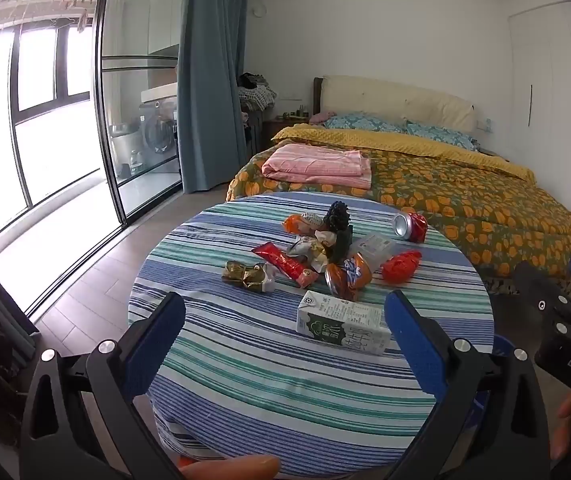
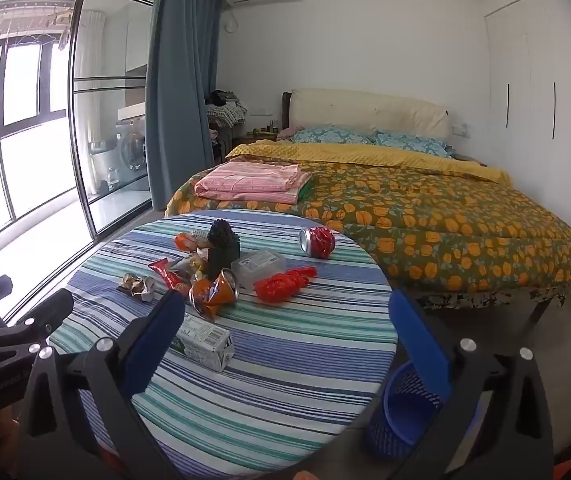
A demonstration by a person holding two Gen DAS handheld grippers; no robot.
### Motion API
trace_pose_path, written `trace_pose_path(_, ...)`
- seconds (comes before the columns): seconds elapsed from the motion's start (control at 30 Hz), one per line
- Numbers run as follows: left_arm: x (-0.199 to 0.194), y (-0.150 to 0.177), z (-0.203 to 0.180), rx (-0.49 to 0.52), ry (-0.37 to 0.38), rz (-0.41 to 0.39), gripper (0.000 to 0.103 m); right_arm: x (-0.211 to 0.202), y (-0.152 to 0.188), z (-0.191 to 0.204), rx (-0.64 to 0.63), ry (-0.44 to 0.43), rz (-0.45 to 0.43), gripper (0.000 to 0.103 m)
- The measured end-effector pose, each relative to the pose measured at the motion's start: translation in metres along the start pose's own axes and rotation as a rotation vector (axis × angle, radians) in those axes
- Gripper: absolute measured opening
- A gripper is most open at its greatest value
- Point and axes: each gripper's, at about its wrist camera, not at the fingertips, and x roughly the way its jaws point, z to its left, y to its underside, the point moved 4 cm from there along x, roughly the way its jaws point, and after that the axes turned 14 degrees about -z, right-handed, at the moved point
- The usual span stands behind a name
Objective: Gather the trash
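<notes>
A round table under a striped cloth [image 1: 245, 368] [image 2: 285, 352] carries scattered trash. A white and green milk carton [image 1: 343, 322] [image 2: 203, 342] lies nearest me. Behind it sit a crushed orange can [image 1: 347, 274] [image 2: 213, 290], a red wrapper [image 1: 287, 266], a crumpled red bag [image 1: 401, 266] [image 2: 283, 284], a gold wrapper [image 1: 247, 276] [image 2: 137, 286], a red soda can [image 1: 411, 226] [image 2: 317, 242] and a clear plastic box [image 2: 259, 266]. My left gripper [image 1: 283, 340] hovers open before the carton. My right gripper [image 2: 285, 336] is open above the table, empty.
A blue mesh bin [image 2: 401, 412] stands on the floor at the table's right edge. A bed [image 2: 425, 216] with an orange-patterned cover lies behind the table. Glass sliding doors and a blue curtain [image 1: 209, 76] are on the left. White wardrobes line the right wall.
</notes>
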Motion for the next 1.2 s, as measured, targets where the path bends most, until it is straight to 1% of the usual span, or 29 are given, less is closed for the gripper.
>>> trace_pose_path(0.33, 0.0003, 0.0004, -0.0010, 0.000, 0.002, 0.001, 0.099, 0.0006, 0.0016, -0.0065, 0.011, 0.000, 0.004, 0.099)
trace_pose_path(0.53, -0.0036, -0.0026, -0.0039, 0.004, 0.000, -0.001, 0.099, 0.0022, 0.0006, -0.0007, 0.014, 0.003, 0.002, 0.099)
trace_pose_path(0.8, -0.0044, -0.0015, -0.0036, 0.005, 0.000, -0.001, 0.099, -0.0005, 0.0049, -0.0079, 0.012, -0.003, 0.002, 0.099)
trace_pose_path(0.87, -0.0052, -0.0010, -0.0033, 0.005, 0.000, -0.001, 0.099, -0.0017, 0.0006, -0.0061, 0.010, -0.003, 0.003, 0.099)
trace_pose_path(1.2, -0.0057, -0.0006, -0.0025, 0.007, 0.000, 0.000, 0.099, -0.0024, 0.0010, -0.0060, 0.010, 0.001, -0.001, 0.099)
